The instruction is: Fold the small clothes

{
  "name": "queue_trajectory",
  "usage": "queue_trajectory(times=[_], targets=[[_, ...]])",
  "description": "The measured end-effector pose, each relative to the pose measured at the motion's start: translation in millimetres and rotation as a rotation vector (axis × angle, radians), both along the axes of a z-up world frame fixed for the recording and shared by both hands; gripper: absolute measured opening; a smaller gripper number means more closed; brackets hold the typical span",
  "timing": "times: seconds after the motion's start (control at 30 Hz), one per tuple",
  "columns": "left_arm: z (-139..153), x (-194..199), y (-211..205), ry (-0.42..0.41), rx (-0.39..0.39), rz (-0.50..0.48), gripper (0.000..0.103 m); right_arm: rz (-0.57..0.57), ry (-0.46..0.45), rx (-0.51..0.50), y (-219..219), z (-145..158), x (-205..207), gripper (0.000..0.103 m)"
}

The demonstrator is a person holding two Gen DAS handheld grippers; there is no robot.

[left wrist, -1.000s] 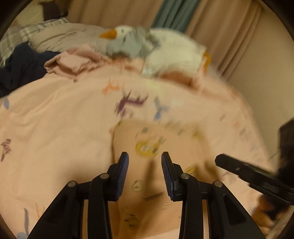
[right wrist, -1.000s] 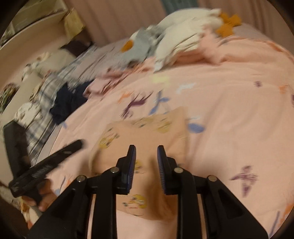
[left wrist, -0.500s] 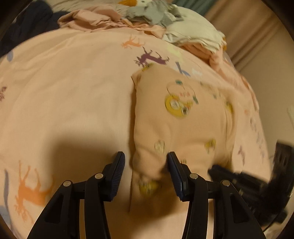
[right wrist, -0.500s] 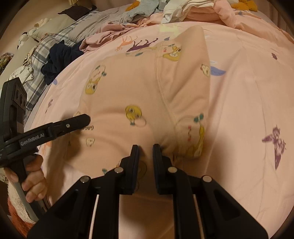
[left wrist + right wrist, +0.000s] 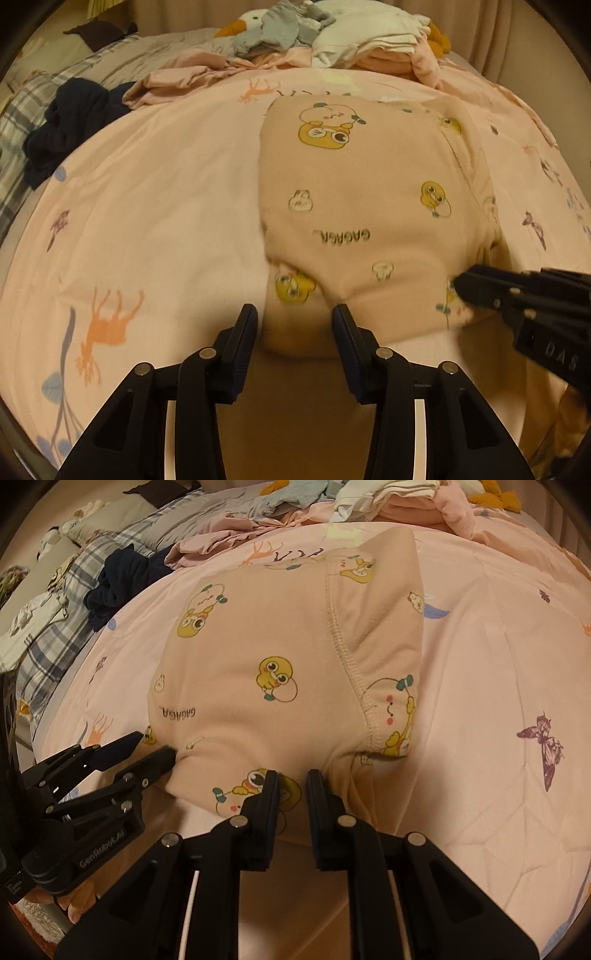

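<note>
We see the duck-print garment [image 5: 369, 206] lying on the pink bedspread [image 5: 155, 221] near its front edge, left tongs [image 5: 294, 314] half-open astride its hem, right tongs [image 5: 291, 779] nearly closed, pinching the fabric.

Left gripper [image 5: 295, 319] fingers closing, still parted; right gripper [image 5: 292, 788] fingers nearly together, both angled down.

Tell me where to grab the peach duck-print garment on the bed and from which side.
Grip the garment by its near hem, one gripper per corner, coming from the near edge of the bed. It lies flat, and that hem already bunches up.
</note>
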State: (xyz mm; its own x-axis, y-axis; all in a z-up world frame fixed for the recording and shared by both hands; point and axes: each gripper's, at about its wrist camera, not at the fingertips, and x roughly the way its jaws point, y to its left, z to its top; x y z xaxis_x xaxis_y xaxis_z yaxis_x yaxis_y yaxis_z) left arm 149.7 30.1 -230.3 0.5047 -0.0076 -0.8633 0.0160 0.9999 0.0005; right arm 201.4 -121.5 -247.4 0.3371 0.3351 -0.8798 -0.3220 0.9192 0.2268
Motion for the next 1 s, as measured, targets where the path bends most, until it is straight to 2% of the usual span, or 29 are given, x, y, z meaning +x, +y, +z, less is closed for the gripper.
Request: queue_trajectory(times=[0.17,0.23,0.3,0.33,0.37,0.4,0.43,0.5,0.53,0.57,0.63,0.7,0.77,0.8,0.9,1.0], targets=[[22.6,-8.5,-9.6,-0.086,0.077,-0.010,0.045,0.017,0.004,-0.057,5.9,17.2,-6.5,0.018],[39.8,-11.2,-8.9,-0.129,0.054,0.008,0.045,0.005,-0.053,-0.078,1.6,35.2,-11.8,0.020],[61.7,-15.7,-6.6,-0.182,-0.002,0.035,0.045,-0.019,-0.127,-0.090,-6.3,55.8,-18.2,0.027],[73.7,-18.6,-6.8,-0.213,-0.030,0.035,0.046,-0.036,-0.168,-0.079,-13.0,70.8,-23.1,0.037],[86.1,-22.2,-8.1,-0.245,-0.049,0.029,0.054,-0.046,-0.189,-0.072,-16.9,78.8,-25.6,0.050],[95.4,-24.9,-11.3,-0.269,-0.054,0.023,0.062,-0.064,-0.213,-0.067,-22.3,89.1,-28.7,0.055],[105.9,-28.7,-13.7,-0.295,-0.053,0.018,0.065,-0.093,-0.237,-0.071,-29.2,101.9,-33.4,0.059],[122.4,-35.4,-19.8,-0.343,-0.043,0.009,0.072,-0.115,-0.271,-0.067,-37.1,117.5,-40.8,0.059],[129.6,-39.1,-22.0,-0.357,-0.041,0.008,0.075,-0.123,-0.288,-0.064,-42.5,126.4,-45.7,0.063],[135.5,-41.8,-24.3,-0.361,-0.039,0.010,0.081,-0.133,-0.291,-0.066,-45.8,132.0,-49.1,0.073],[142.7,-44.9,-24.6,-0.350,-0.059,0.010,0.081,-0.185,-0.277,-0.099,-51.5,140.7,-55.0,0.084],[148.0,-47.4,-22.1,-0.335,-0.093,0.004,0.083,-0.229,-0.273,-0.149,-52.3,144.9,-63.4,0.083],[152.8,-53.4,-22.1,-0.345,-0.095,-0.001,0.088,-0.232,-0.290,-0.170,-55.5,151.2,-70.6,0.083],[155.0,-54.7,-23.3,-0.352,-0.077,-0.001,0.092,-0.237,-0.294,-0.165,-57.7,154.1,-73.0,0.083],[160.2,-62.4,-28.4,-0.379,-0.019,-0.011,0.094,-0.261,-0.302,-0.115,-65.3,165.2,-81.1,0.083],[166.6,-66.1,-28.8,-0.379,-0.054,-0.030,0.095,-0.271,-0.322,-0.104,-67.4,171.8,-88.2,0.084]])
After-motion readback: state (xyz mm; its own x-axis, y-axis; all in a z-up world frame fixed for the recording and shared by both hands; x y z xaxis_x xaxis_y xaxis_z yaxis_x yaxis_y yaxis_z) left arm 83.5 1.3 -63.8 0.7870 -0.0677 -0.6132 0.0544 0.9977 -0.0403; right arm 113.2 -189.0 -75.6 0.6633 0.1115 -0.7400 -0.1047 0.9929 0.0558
